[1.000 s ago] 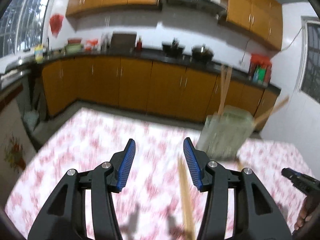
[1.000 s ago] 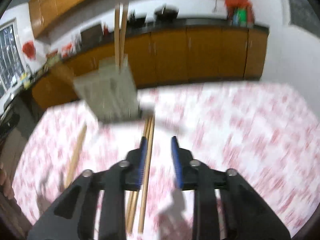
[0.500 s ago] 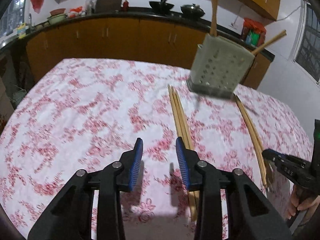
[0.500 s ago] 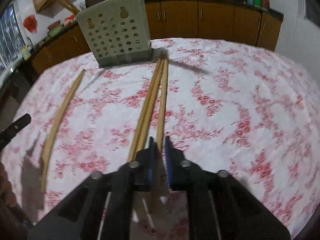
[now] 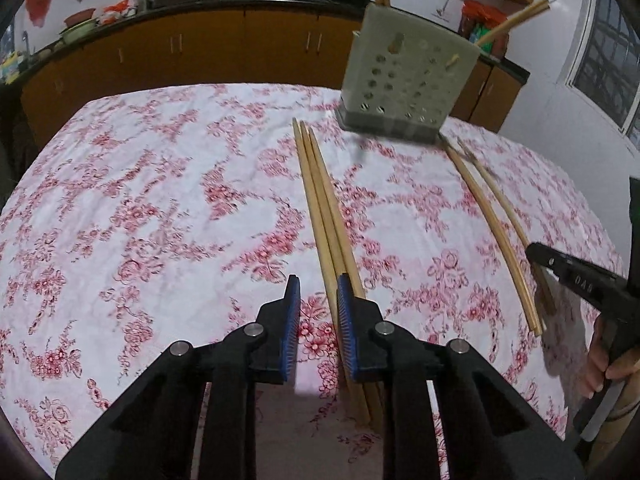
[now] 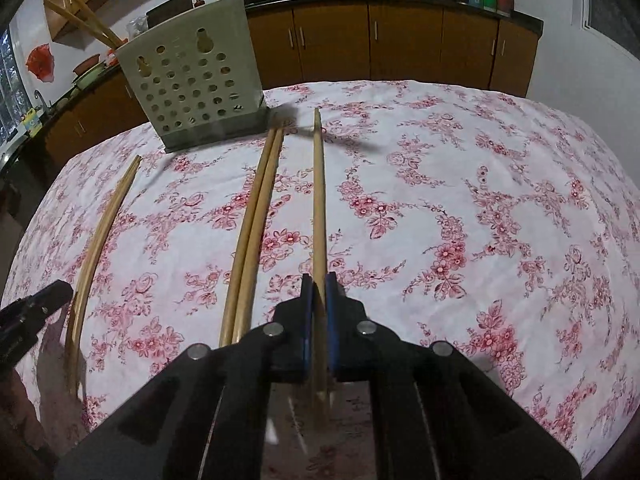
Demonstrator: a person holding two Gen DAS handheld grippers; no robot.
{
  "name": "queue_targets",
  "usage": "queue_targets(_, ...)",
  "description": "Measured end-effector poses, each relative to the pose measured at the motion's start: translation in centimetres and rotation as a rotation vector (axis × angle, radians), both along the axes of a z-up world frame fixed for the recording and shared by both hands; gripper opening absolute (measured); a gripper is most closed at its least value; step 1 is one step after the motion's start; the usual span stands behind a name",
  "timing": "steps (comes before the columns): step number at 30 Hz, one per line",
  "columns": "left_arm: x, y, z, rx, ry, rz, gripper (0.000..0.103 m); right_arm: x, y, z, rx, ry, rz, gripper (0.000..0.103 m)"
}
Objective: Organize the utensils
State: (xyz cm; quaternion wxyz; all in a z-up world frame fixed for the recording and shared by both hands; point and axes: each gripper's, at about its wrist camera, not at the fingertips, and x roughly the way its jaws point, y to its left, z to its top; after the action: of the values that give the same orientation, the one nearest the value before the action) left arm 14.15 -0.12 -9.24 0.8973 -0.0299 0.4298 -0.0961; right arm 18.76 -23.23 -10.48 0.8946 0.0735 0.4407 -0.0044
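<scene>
A grey perforated utensil holder stands at the far side of the table with a few chopsticks in it. In the left wrist view a bundle of wooden chopsticks lies on the cloth, and my left gripper is partly open just left of its near part, holding nothing. In the right wrist view my right gripper is shut on a single chopstick that points toward the holder. A pair of chopsticks lies to its left.
The table has a white cloth with red flowers. A further curved pair of chopsticks lies apart near the other gripper. Orange kitchen cabinets and a dark counter run behind the table.
Both grippers came down toward the table and nearer the chopsticks. The right gripper closed on one chopstick and drew it away from the others. The left jaws narrowed.
</scene>
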Motion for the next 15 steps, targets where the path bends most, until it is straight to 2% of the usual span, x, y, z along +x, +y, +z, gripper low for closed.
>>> queue_targets(6,0.3,-0.3,-0.3,0.042,0.011,0.003,0.019,0.0,-0.1,0.0,-0.015,-0.001,-0.005,0.008)
queue_targets(12,1.2,-1.0,-0.3,0.067,0.016,0.018,0.019,-0.2,0.1,0.1,0.012,0.000,0.010,0.010)
queue_targets(15,1.8,-1.1,-0.3,0.093,0.010,0.030,0.011,-0.2,0.4,0.0,0.002,-0.002,0.017,0.011)
